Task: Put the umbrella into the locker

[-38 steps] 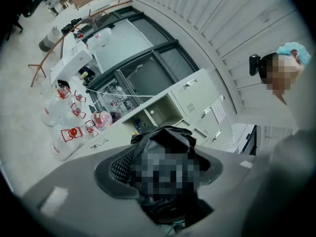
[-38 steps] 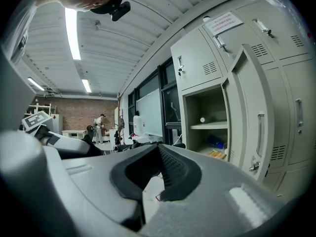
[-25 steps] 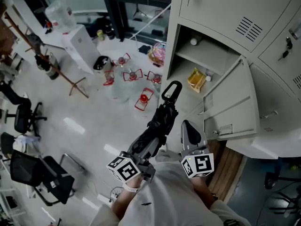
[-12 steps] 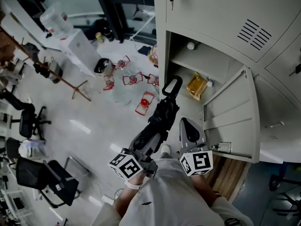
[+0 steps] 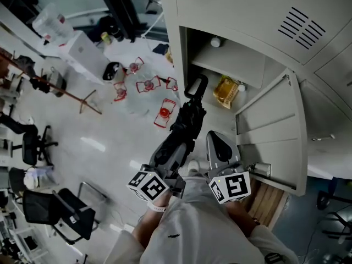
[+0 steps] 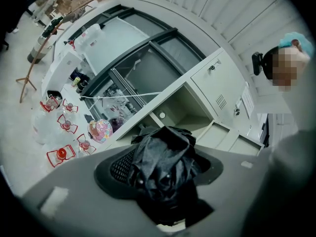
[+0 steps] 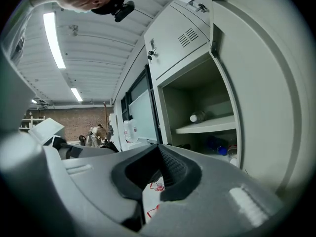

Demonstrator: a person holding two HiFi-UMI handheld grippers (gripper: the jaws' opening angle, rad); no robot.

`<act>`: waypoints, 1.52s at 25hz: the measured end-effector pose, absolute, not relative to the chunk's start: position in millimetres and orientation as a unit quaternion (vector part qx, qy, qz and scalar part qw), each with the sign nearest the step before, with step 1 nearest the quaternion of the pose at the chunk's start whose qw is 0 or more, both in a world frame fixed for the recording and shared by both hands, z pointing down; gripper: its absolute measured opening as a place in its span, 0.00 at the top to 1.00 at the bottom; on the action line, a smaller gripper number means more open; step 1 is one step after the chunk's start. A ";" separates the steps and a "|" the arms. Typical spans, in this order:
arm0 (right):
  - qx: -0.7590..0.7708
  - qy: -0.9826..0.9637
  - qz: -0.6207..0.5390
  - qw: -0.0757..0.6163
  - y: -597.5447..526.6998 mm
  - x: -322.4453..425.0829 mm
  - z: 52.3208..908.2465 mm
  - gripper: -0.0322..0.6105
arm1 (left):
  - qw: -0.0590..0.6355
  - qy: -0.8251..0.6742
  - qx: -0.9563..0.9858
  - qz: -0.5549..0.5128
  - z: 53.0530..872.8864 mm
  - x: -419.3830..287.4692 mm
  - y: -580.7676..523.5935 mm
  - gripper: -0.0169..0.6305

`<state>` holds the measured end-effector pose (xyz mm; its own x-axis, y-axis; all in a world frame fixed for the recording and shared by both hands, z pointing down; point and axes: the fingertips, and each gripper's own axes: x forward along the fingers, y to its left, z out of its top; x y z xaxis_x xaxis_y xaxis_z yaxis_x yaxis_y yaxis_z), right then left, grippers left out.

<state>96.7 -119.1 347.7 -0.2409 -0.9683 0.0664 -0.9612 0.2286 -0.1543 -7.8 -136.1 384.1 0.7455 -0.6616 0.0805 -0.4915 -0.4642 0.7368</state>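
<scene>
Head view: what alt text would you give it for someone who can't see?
Seen from above, a person's left gripper holds a folded black umbrella, its handle aimed at an open grey locker. The right gripper is beside it, shut and empty. Office chairs stand on the pale floor at left.

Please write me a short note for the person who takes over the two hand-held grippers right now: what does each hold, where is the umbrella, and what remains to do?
Left hand-held gripper: shut on the folded black umbrella, handle end toward the locker.
Right hand-held gripper: shut, empty, beside the umbrella.
Locker: door open; bottle on the shelf, yellow packet below.
Done: umbrella in hand and at the opening, apparently not yet inside.
Left: slide it in, probably below the shelf, then release.
</scene>
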 end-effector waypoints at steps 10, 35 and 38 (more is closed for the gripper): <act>-0.639 0.764 -0.093 0.002 -138.5 107.1 356.1 0.95 | 0.393 -0.328 0.851 -0.115 393.1 12.6 -168.2 0.53; -0.670 0.731 -0.128 -0.007 -169.4 136.9 381.4 0.95 | 0.356 -0.357 0.855 -0.123 450.5 63.1 -240.9 0.53; -0.669 0.732 -0.130 -0.008 -175.7 140.7 384.1 0.95 | 0.354 -0.365 0.852 -0.122 456.0 70.4 -252.2 0.53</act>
